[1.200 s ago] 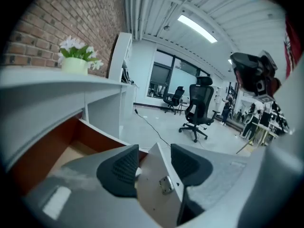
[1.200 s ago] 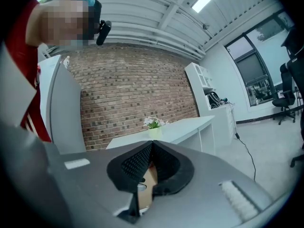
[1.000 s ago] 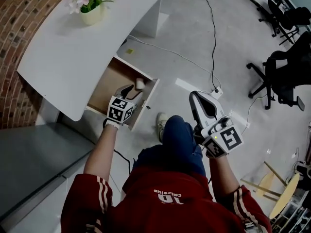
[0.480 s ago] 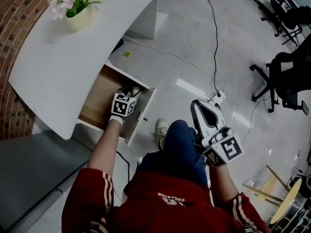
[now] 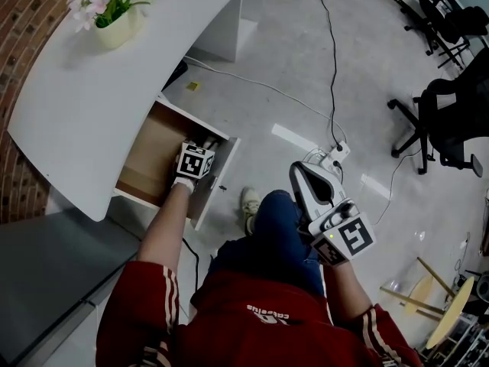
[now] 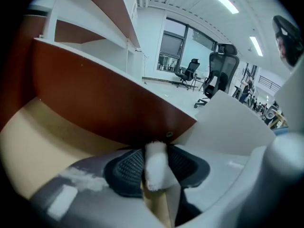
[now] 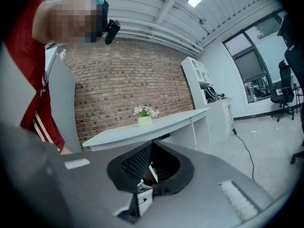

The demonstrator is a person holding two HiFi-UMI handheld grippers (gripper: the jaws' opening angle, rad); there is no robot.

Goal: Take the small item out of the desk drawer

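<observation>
The wooden desk drawer [image 5: 149, 147] stands pulled out under the white curved desk [image 5: 92, 90]. My left gripper [image 5: 202, 145] reaches down into the drawer's near right corner, and its marker cube hides the item in the head view. In the left gripper view the small white item [image 6: 155, 167] stands upright between the two dark pads [image 6: 126, 167] of my left gripper [image 6: 154, 148]. The jaws are closing and the pads lie against both its sides. The drawer's brown wall [image 6: 95, 103] rises just behind. My right gripper [image 5: 302, 178] [image 7: 151, 148] hangs above my knee, shut and empty.
A flower pot [image 5: 113, 21] stands on the desk's far left. A cable and power strip [image 5: 336, 150] lie on the floor to the right. Black office chairs [image 5: 447, 121] stand further right. My shoe [image 5: 248, 201] is beside the drawer front. A grey cabinet [image 5: 53, 266] is at left.
My left gripper has gone down into the drawer's corner, and its jaws have come in around the white item. The right gripper has stayed roughly in place.
</observation>
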